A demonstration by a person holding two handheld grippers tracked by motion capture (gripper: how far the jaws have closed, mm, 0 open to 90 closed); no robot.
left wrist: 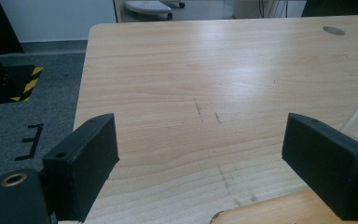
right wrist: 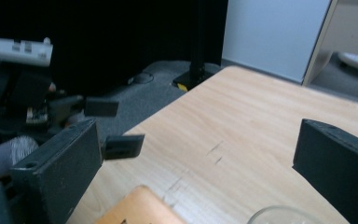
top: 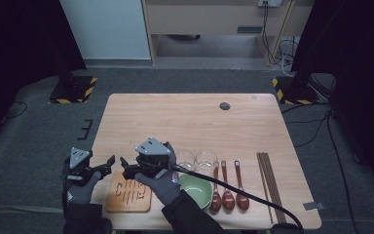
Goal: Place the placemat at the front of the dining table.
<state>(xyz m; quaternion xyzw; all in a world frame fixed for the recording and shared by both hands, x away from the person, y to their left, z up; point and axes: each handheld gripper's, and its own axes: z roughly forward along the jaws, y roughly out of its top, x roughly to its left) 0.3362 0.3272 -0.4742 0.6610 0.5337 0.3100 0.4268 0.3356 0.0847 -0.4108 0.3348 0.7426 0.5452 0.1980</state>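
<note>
Green bowl (top: 196, 189) (beside two glasses (top: 196, 158)) partly behind sleeve.

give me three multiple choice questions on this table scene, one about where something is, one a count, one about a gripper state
1. Where does the wooden board lie?
A. at the table's near edge, under the two grippers
B. at the far right corner
C. on the floor

2. How many spoons lie beside the green bowl?
A. one
B. three
C. five

3. How do the jaws of the left gripper stand?
A. clamped on a glass
B. shut on nothing
C. wide open with nothing between them

Answers:
1. A, the high view shows the board at the near edge below both grippers.
2. B, three brown spoons lie side by side right of the bowl.
3. C, the left gripper view shows bare table between the jaws.
</note>
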